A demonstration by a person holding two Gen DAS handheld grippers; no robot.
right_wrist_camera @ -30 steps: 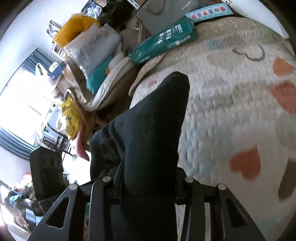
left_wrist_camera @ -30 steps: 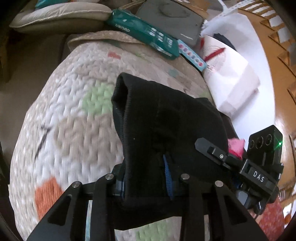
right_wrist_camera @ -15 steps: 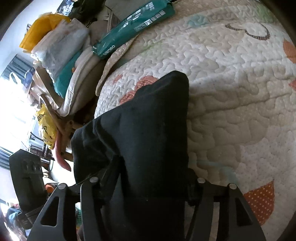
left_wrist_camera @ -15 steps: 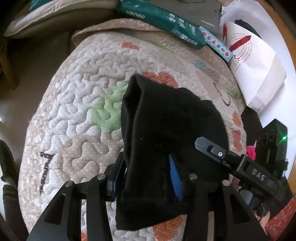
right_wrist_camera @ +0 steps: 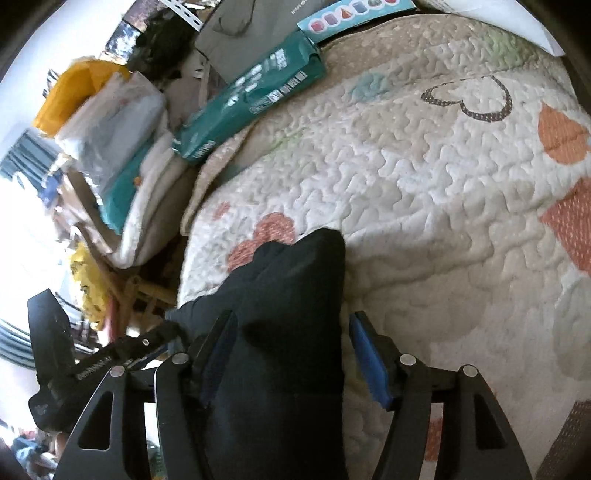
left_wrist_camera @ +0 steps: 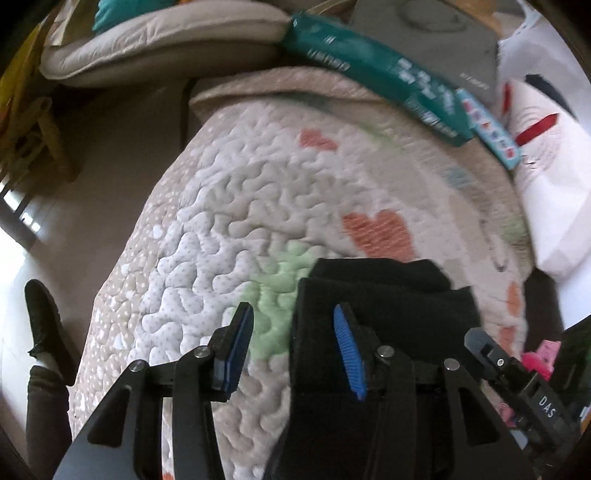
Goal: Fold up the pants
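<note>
The black pants [left_wrist_camera: 384,314] lie folded in a thick bundle on the quilted bedspread [left_wrist_camera: 229,229]. My left gripper [left_wrist_camera: 291,332] is open; its blue pads stand apart, and the pants edge lies over the right pad. In the right wrist view the pants [right_wrist_camera: 291,332] lie between the parted blue pads of my right gripper [right_wrist_camera: 295,350], which is open. The quilt [right_wrist_camera: 424,184] shows there too. Each gripper's body shows at the edge of the other's view.
A green package [left_wrist_camera: 376,74] [right_wrist_camera: 251,96], a grey bag [left_wrist_camera: 443,33] and a white paper bag [left_wrist_camera: 546,177] lie at the bed's far edge. Piled cushions and bags [right_wrist_camera: 110,129] stand beyond the left edge. A person's foot [left_wrist_camera: 44,325] is on the floor.
Both grippers have lowered the pants onto the quilt and opened, letting go of the fabric they were clamping.
</note>
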